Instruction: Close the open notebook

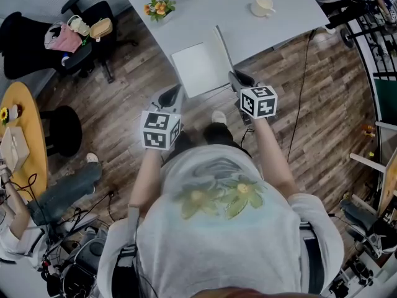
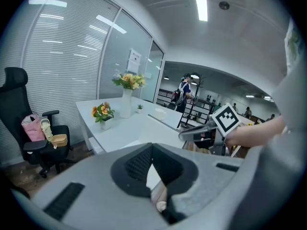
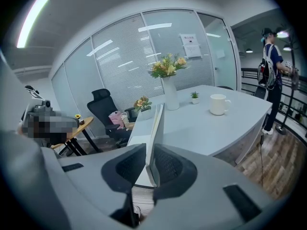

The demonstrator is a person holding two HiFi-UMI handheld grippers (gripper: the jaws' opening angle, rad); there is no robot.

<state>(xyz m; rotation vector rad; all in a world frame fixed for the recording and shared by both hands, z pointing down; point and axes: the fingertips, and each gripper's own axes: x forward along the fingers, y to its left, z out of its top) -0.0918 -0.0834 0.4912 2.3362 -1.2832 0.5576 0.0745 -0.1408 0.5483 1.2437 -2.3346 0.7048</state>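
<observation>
the notebook (image 1: 200, 68) sits at the near edge of the white bench (image 1: 279, 30), not closed yet. its left half lies flat on the bench, while the right cover (image 3: 156, 128) stands roughly upright, edge-on. the right gripper (image 1: 239, 81) has that cover pinched between its narrowly parted jaws, at the near edge. the left gripper (image 1: 170, 95) hangs just near of the bench edge, left of the notebook, its jaws together at the tips with nothing between them, touching nothing.

so call it about halfway: the cover is up, the fold is not made. what's left, by my read, is swinging that cover over to the left, down onto the flat page, then letting go.
</observation>
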